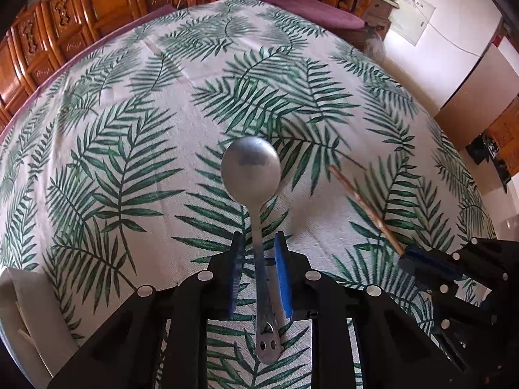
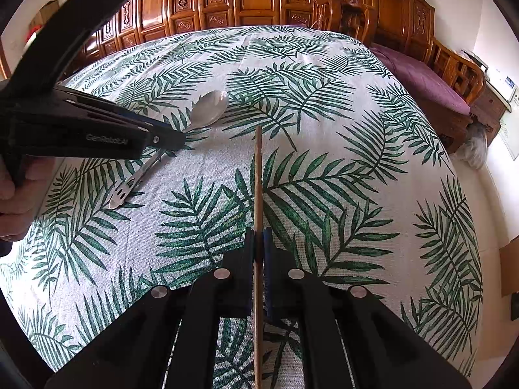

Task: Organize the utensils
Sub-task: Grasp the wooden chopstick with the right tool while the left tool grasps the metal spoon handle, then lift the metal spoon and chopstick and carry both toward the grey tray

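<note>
Slippage risk: left gripper [image 1: 258, 249] fingers stand narrowly beside, not pressing, the silver metal spoon [image 1: 251, 168]; right gripper [image 2: 258, 243] clamps the thin wooden chopstick [image 2: 258, 175].

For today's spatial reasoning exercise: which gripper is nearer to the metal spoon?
Left. The left gripper straddles the spoon handle; the right gripper is off to the side, shut on a wooden chopstick.

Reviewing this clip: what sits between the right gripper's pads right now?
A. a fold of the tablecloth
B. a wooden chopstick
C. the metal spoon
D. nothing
B: in the right wrist view the right gripper is shut on the wooden chopstick, while the metal spoon lies by the left gripper.
</note>
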### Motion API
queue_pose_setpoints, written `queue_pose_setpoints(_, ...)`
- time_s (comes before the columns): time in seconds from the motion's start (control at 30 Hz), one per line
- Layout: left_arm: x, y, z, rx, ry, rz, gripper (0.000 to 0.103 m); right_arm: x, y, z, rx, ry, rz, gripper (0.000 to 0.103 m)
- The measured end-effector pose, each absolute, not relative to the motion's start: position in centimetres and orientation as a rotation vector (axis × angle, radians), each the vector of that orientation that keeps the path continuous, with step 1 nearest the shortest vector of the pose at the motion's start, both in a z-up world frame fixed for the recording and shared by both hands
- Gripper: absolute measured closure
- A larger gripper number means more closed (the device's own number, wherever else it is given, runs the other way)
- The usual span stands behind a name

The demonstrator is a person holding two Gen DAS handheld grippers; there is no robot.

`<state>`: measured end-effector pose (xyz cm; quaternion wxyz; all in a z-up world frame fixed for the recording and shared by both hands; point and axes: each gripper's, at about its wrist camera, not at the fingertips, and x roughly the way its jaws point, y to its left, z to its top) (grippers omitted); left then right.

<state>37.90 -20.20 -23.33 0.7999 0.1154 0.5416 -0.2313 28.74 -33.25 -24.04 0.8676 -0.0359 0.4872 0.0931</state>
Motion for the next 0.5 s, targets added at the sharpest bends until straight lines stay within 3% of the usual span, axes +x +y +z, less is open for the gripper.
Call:
queue_pose_setpoints(0.2, 37.88, -20.19, -23.33, 0.261, 1.162, -0.477, 0.091, 28.77, -33.19, -24.06, -0.086, 1.021, 0.202, 0.096)
queue_pose_setpoints(0.27, 37.92, -20.29, -23.32, 0.267, 1.166, -0.475, 0.097, 28.74, -33.17, -24.06, -0.089, 1.021, 0.205, 0.096)
queue_pose_setpoints(0.5, 37.60, -20.33, -22.86, 0.294, 1.140, -0.449, 0.098, 28.77, -33.23, -24.08, -0.083, 1.024, 0.207, 0.096)
